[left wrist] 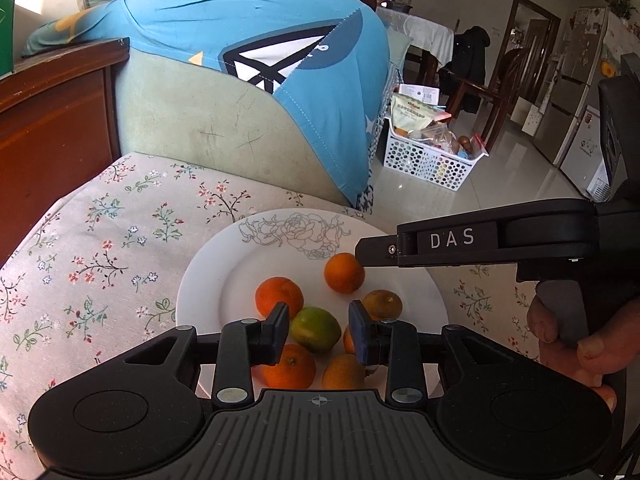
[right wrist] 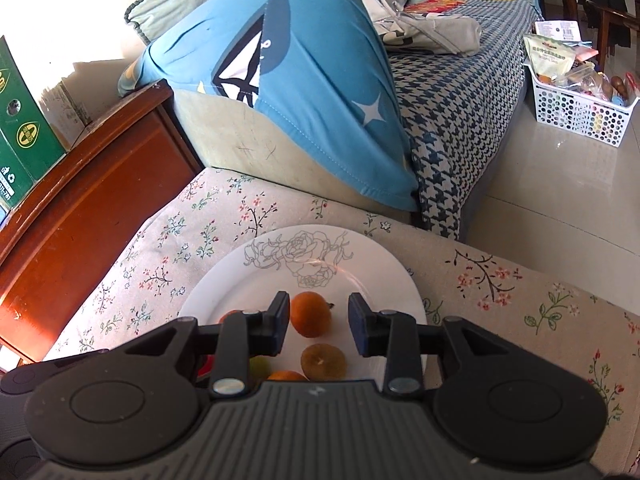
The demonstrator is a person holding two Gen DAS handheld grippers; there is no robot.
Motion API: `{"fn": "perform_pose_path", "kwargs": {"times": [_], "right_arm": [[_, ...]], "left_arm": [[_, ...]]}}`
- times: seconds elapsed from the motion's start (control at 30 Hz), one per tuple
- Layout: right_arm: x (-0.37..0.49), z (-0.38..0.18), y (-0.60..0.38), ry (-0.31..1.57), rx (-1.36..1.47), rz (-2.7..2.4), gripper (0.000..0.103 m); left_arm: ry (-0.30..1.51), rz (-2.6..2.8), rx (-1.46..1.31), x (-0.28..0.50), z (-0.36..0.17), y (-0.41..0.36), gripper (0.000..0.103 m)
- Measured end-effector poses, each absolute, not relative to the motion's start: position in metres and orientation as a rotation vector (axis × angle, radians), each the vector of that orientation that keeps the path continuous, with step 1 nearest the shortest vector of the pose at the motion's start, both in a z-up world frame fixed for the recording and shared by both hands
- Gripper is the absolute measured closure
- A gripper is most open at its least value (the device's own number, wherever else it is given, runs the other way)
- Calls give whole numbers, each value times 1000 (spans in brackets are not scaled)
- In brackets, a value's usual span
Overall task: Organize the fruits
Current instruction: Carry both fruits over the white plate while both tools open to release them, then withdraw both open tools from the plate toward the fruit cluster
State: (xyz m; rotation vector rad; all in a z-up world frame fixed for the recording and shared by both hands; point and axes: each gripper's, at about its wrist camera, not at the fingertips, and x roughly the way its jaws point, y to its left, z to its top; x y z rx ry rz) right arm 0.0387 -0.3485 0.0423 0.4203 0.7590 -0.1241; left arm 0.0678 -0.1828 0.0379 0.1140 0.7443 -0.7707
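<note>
A white plate (left wrist: 224, 276) with a grey rose drawing sits on a floral cloth and holds several small citrus fruits. My left gripper (left wrist: 319, 330) is open above a green-orange fruit (left wrist: 315, 329), not touching it. Orange fruits (left wrist: 279, 296) lie around it, and a brownish one (left wrist: 382, 305) lies to the right. My right gripper (right wrist: 319, 326) is open over the same plate (right wrist: 372, 264), with an orange fruit (right wrist: 311, 314) between its fingers and a brownish fruit (right wrist: 323, 361) just below. The right gripper's finger (left wrist: 374, 252) reaches in beside the far orange fruit (left wrist: 344, 273).
The floral cloth (left wrist: 100, 248) covers the low surface. A sofa arm with a blue cover (left wrist: 260, 40) stands behind it, and a brown wooden cabinet (left wrist: 52, 128) to the left. A white perforated basket (left wrist: 430, 158) of packets sits on the tiled floor at the right.
</note>
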Motion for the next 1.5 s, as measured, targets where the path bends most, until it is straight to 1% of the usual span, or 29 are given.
{"fn": "perform_pose_path", "kwargs": {"times": [0.1,0.13,0.17,0.23,0.3,0.33,0.37,0.43,0.53,0.67,0.73,1.03,1.5], "right_arm": [[37,47,-349,744,420,-125,64],[36,49,-349,738,418,-126,59],[35,51,-349,734,416,-129,54],[32,54,-348,726,415,-132,51],[29,58,-348,723,414,-137,45],[27,60,-347,724,414,-142,40],[26,61,-346,722,412,-146,38],[21,65,-344,718,404,-155,37],[13,71,-340,712,391,-169,27],[3,78,-334,689,394,-173,24],[-3,79,-332,688,407,-177,22],[-36,80,-306,694,452,-146,21],[-71,60,-252,738,410,-41,22]], "left_arm": [[742,-756,106,69,44,-180,69],[740,-749,103,68,46,-178,58],[735,-734,100,68,49,-175,45],[711,-698,96,64,56,-168,37],[705,-691,101,63,62,-164,36],[707,-680,107,62,65,-161,29],[709,-663,110,61,68,-158,22],[695,-638,105,57,72,-150,21],[689,-613,120,51,78,-139,19],[683,-572,111,42,83,-120,15],[693,-560,88,39,85,-109,14],[734,-487,44,27,83,-72,13],[752,-392,26,9,72,-26,13]]}}
